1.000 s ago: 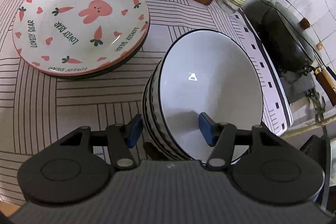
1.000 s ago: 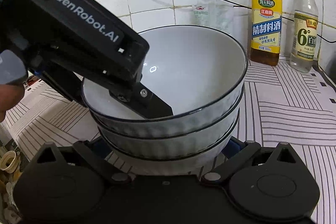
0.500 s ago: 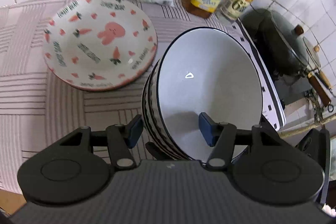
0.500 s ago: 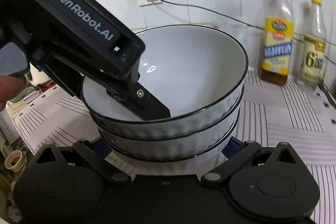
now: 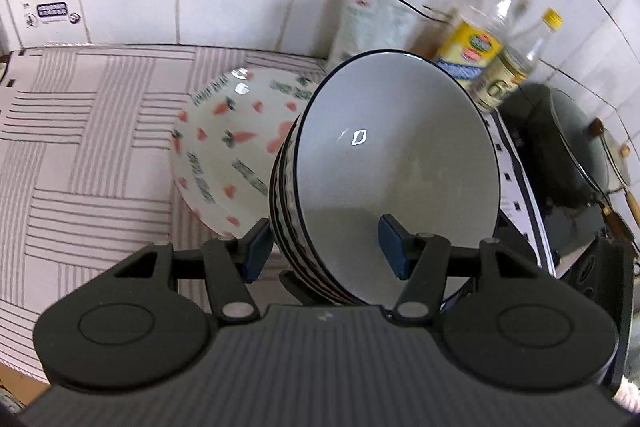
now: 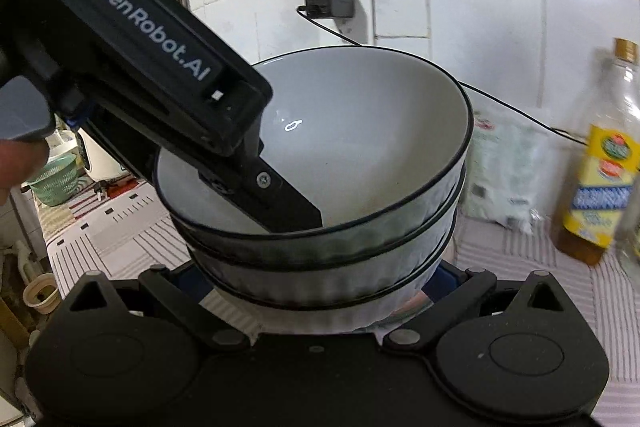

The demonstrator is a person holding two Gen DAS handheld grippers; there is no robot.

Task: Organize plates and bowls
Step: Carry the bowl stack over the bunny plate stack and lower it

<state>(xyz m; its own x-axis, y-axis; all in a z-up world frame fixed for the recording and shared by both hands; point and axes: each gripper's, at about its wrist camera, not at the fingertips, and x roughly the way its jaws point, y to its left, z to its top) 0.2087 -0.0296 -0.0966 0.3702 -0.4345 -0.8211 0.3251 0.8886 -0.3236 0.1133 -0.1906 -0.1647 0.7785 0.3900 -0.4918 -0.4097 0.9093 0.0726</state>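
1. The left gripper (image 5: 324, 247) grasps the wall of the stack of bowls (image 5: 396, 163); the right gripper (image 6: 320, 291) seems to clasp the stack lower down, its pads hidden.
2. Step in hand: carrying the lifted stack.
3. Next: choose a free spot and lower it level.
4. Bare striped cloth (image 5: 80, 147) lies left of the carrot plate (image 5: 228, 147); bottles (image 5: 476, 47) and wok (image 5: 568, 147) crowd the right.

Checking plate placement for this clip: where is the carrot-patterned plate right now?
In the left wrist view, the carrot plate lies on the striped counter cloth, just left of and partly behind the held stack of bowls.
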